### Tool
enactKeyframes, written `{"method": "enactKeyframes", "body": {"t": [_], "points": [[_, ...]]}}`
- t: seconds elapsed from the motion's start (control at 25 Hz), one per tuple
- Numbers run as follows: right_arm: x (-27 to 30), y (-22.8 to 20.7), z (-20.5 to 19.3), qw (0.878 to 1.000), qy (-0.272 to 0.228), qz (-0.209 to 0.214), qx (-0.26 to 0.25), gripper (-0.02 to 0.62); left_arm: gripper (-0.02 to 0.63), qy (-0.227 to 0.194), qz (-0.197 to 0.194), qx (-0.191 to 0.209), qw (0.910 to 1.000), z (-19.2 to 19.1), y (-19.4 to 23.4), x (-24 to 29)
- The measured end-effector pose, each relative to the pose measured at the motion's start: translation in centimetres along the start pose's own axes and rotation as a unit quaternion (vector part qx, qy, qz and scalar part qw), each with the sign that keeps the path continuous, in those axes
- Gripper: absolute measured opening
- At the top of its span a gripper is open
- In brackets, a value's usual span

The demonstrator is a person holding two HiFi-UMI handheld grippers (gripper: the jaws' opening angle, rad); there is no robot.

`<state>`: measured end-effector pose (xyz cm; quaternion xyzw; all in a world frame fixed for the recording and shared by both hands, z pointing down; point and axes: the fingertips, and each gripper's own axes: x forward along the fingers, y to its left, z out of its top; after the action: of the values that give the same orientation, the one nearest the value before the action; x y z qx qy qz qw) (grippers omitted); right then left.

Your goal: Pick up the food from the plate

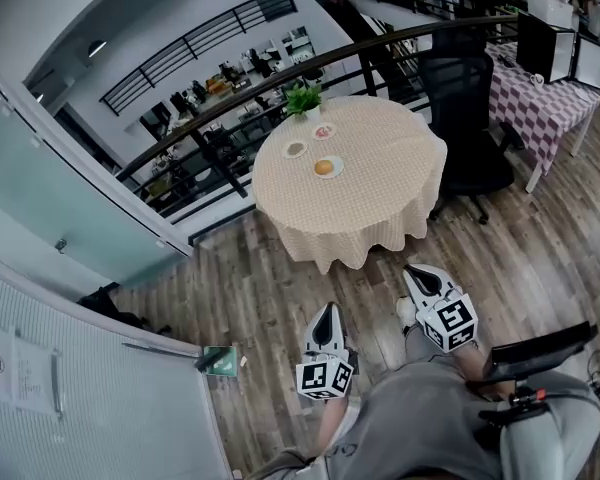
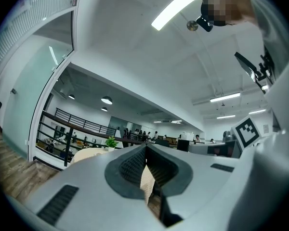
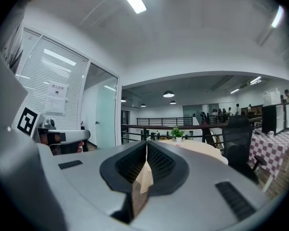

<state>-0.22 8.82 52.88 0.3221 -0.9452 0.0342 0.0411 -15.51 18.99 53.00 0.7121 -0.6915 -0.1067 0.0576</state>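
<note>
A person is standing on a wooden floor [image 1: 280, 278], well short of a round worktop [image 1: 380, 183] covered in a pale checked cloth. The left tongs [image 1: 327, 313] and the right tongs [image 1: 416, 278] are both pointing towards the worktop. Each has its jaws pressed together and is gripping nothing.

The food [image 1: 324, 168], a small rounded orange-yellow piece, is sitting on a white plate [image 1: 336, 160] near the worktop's middle, on the person's side. Two other small dishes [image 1: 295, 149] and a potted plant [image 1: 302, 98] are sitting further back on the worktop.

The food is probably light and perhaps soft, though it is too far off to be sure. Taking it gently from both sides across its widest part seems safest, since a rounded piece may roll or squash.

No brand is showing. A paper notice [image 3: 56, 98] is hanging well away from the worktop, its print too small to read.
</note>
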Motion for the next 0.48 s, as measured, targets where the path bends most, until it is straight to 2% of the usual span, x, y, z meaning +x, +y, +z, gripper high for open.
{"method": "enactKeyframes", "body": {"t": [0.16, 0.48], "points": [[3.4, -1.8, -0.3, 1.0, 0.004, 0.009, 0.006, 0.017, 0.011, -0.011, 0.011, 0.004, 0.9999, 0.4, 1.5, 3.1], [11.0, -6.4, -0.8, 0.999, 0.019, 0.029, 0.017, 0.017, 0.011, -0.01, 0.035, -0.018, 0.9992, -0.4, 5.2, 10.3]]}}
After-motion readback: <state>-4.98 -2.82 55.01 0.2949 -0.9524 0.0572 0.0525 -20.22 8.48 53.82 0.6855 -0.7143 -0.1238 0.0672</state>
